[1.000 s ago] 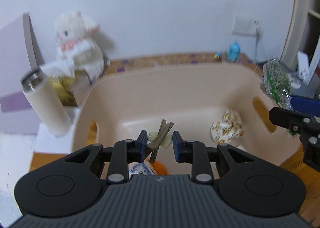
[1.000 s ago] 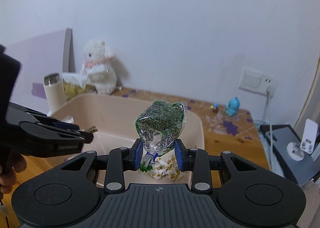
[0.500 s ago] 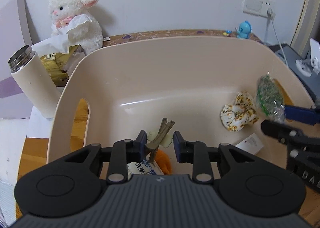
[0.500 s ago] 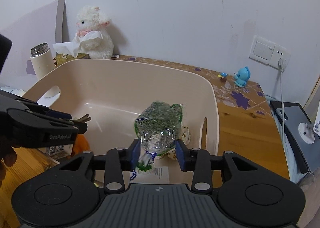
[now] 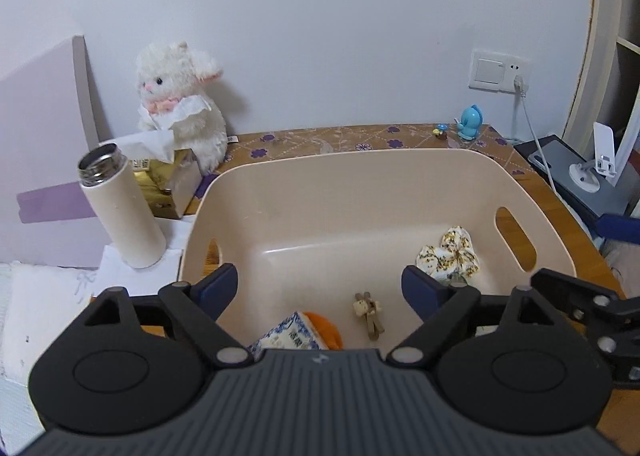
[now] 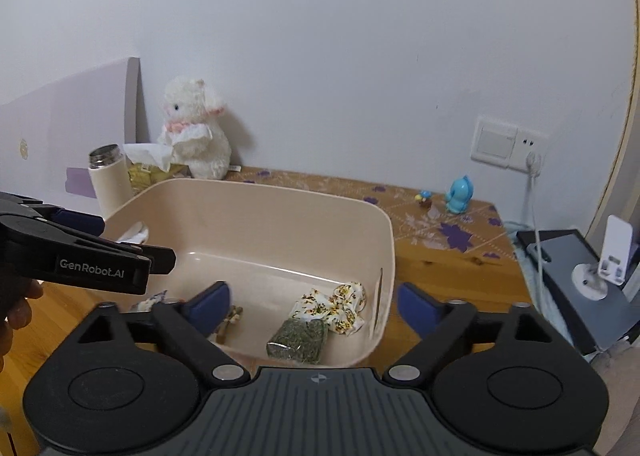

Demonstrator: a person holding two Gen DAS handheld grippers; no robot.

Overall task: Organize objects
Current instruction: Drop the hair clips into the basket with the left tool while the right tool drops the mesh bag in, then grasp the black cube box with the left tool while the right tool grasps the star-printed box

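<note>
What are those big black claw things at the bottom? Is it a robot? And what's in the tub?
It's not a robot. A person holds two grabber tools, one in each hand, and each tool has a small camera that looks out along its two fingers. One picture comes from the left gripper, the other from the right gripper. Both are wide open and hold nothing.

They hang over a beige tub on a wooden table. In the tub lie a flowery scrunchie, a bag of green dried bits, a little bear clip and a blue and white packet with something orange beside it.

Behind the tub stand a fluffy white toy lamb, a tissue box and a white bottle.
</note>
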